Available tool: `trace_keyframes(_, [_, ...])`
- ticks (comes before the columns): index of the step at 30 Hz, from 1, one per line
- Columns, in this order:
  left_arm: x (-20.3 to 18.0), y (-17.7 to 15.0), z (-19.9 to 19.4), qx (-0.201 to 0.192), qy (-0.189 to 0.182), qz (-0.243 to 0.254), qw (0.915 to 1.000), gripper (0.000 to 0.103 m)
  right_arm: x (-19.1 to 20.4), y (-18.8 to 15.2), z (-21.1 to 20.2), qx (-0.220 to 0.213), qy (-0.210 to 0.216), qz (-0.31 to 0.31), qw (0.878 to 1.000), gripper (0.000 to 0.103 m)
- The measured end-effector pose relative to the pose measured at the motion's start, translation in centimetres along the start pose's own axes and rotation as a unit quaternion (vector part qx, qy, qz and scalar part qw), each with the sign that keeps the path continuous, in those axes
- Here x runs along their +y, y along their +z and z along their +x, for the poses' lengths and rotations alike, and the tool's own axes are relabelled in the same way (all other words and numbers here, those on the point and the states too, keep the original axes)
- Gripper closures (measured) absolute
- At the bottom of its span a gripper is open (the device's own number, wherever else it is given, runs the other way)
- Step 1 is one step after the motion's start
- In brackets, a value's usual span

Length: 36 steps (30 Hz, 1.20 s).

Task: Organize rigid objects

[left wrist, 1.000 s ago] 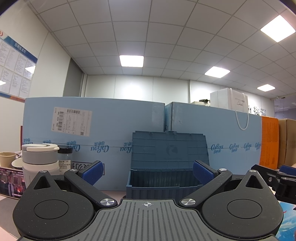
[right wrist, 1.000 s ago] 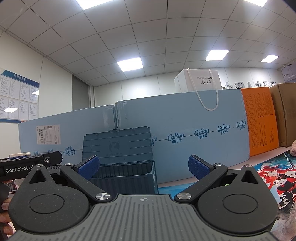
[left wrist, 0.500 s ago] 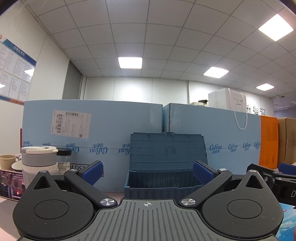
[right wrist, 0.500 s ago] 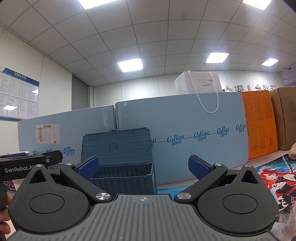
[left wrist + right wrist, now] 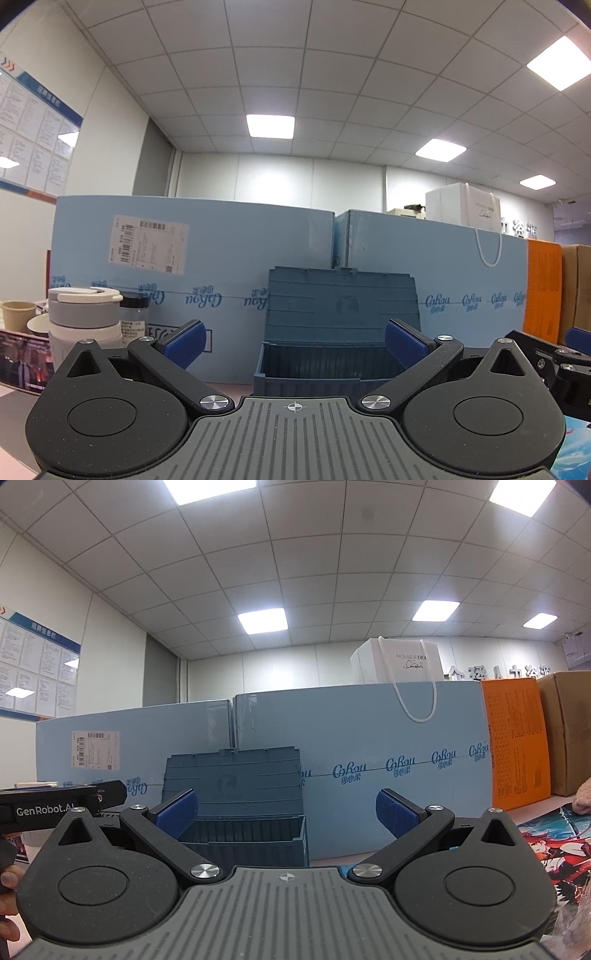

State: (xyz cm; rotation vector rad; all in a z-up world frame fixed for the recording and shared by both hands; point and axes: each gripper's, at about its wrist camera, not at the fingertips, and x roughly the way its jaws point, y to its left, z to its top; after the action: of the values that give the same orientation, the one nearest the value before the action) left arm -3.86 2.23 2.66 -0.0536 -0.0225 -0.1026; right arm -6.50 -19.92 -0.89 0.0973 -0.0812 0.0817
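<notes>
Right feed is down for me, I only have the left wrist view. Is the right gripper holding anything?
Observer: No. The right gripper is open, with nothing between its fingers. The blue crate stands ahead of it, lid up.
Operator: Anything on the table right of the crate?
Observer: A cartoon-print mat. Something pink and fuzzy lies at its far edge; I can't tell what it is.
Operator: Is the left gripper in that view?
Observer: Yes, the left gripper shows side-on at the left edge, with fingertips of a hand below it.
</notes>
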Motion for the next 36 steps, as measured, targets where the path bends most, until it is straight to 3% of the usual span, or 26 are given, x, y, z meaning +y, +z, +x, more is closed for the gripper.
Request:
trace_keyframes(12, [0.41, 0.0, 0.27, 0.006, 0.026, -0.005, 0.9996, 0.0, 0.03, -0.05, 0.1, 0.005, 0.0, 0.001, 1.0, 0.0])
trace_keyframes(36, [0.33, -0.15, 0.51, 0.014, 0.03, -0.004, 0.9995, 0.0, 0.07, -0.12, 0.24, 0.01, -0.006, 0.002, 1.0, 0.0])
